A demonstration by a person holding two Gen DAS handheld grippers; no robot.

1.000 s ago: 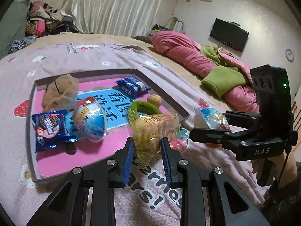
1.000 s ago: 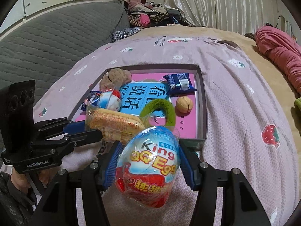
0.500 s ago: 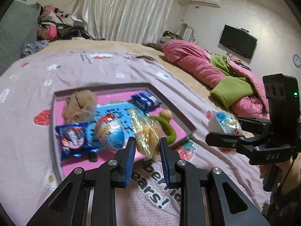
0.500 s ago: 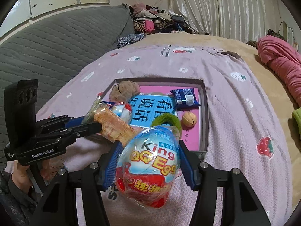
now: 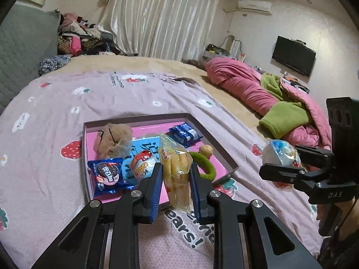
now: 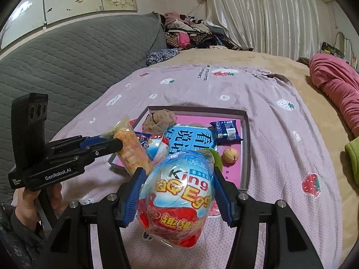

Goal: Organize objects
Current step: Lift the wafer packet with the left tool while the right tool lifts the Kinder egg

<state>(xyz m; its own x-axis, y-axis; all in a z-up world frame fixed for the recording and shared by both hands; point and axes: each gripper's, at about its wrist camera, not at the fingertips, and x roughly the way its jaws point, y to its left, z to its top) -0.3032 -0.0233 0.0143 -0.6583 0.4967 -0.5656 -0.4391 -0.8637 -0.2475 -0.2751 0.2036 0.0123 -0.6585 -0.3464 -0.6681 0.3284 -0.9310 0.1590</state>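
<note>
- Leftmost, a shallow tray (image 5: 88,154) lies on the bed's pink strawberry-print cover (image 5: 44,116), and most of the goods are in it: a beige scrunchie (image 5: 113,140) at its far left corner, a dark cookie packet (image 5: 107,176) nearer, and a wrapped egg (image 5: 142,164) on the blue card.
- Further right in the tray are a blue biscuit packet (image 5: 185,134), a green ring (image 5: 205,167) and a walnut (image 5: 206,150) close to the right wall.
- Centrally, the left tongs (image 5: 176,179) pinch a clear bag of yellow snack sticks (image 5: 176,168); the jaws are closing on it and stand narrow, the bag raised above the tray's near edge.
- On the right, the right tongs (image 6: 177,192) stand partly open yet firmly clamped on a large wrapped King egg (image 6: 179,195), held in the air over the cover, on the near side of the tray.
- As a judgement, sorting is at an early or middle stage: two items are lifted, six are in the tray, and no separate destination is visible.
</note>
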